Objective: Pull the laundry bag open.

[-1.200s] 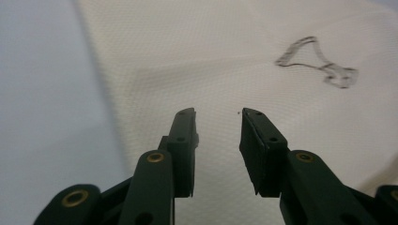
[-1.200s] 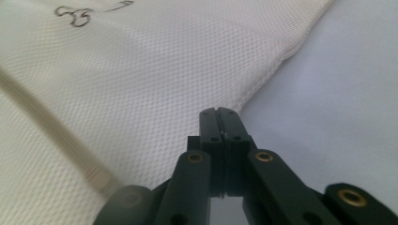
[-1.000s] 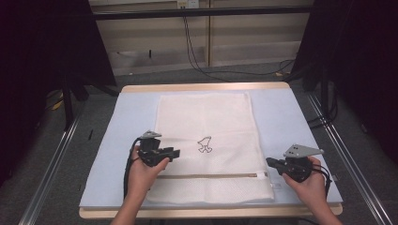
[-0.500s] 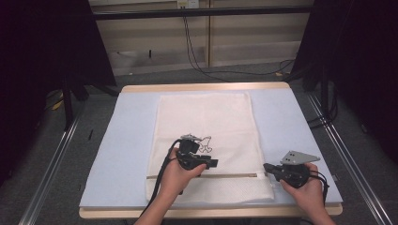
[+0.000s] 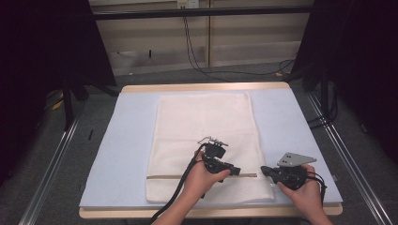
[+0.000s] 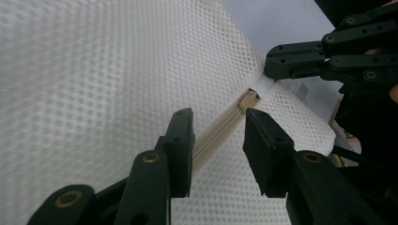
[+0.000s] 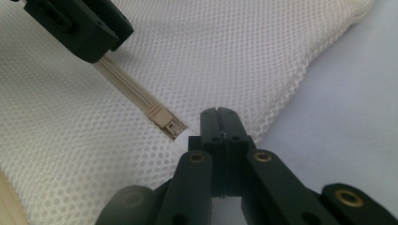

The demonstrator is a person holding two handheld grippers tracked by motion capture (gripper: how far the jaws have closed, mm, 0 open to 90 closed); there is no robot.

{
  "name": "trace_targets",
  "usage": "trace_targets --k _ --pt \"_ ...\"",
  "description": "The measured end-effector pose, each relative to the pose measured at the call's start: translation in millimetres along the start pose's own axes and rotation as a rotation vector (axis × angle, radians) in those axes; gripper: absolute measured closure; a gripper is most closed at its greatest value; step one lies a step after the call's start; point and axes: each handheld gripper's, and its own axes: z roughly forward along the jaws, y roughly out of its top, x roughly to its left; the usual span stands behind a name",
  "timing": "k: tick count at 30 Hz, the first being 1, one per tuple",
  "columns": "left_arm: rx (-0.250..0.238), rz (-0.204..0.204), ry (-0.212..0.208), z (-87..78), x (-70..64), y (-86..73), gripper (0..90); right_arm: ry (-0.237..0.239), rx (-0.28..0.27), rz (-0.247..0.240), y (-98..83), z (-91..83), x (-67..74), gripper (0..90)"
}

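The right gripper [image 7: 220, 117] is clenching the white pull tab [image 7: 185, 140], its jaws hiding most of it. The left gripper [image 6: 217, 140] is standing released, astride the zipper [image 6: 220, 129] of the mesh laundry bag [image 5: 204, 122] without touching it.

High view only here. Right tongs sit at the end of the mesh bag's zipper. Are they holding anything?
Observer: Yes. In the right gripper view, the right tongs are shut on a white tab, just past the slider at the end of the zipper.
Operator: Left tongs on the zipper?
Observer: No. In the left gripper view, the left tongs are open, with one jaw on each side of the zipper, not pinching it.
Operator: Where's the slider from them?
Observer: Just ahead of their tips, between them and the right tongs.
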Motion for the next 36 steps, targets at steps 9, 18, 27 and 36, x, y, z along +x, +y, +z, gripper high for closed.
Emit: trace_targets --k 9,18,27,36 --pt "0.033 -0.114 -0.058 31.0 -9.6 8.5 66.6 0.006 0.022 -0.008 -3.9 3.5 1.8 90.0" --pt "0.052 -0.145 -0.066 41.1 -9.9 11.6 73.0 0.014 0.016 0.009 -5.9 4.3 0.5 90.0" --pt "0.104 -0.155 -0.095 44.3 -10.6 13.6 87.0 0.013 0.014 0.011 -7.4 4.8 -0.1 90.0" --pt "0.083 -0.193 -0.084 14.0 5.2 3.1 87.4 0.021 0.019 -0.001 -8.1 5.1 -0.7 90.0"
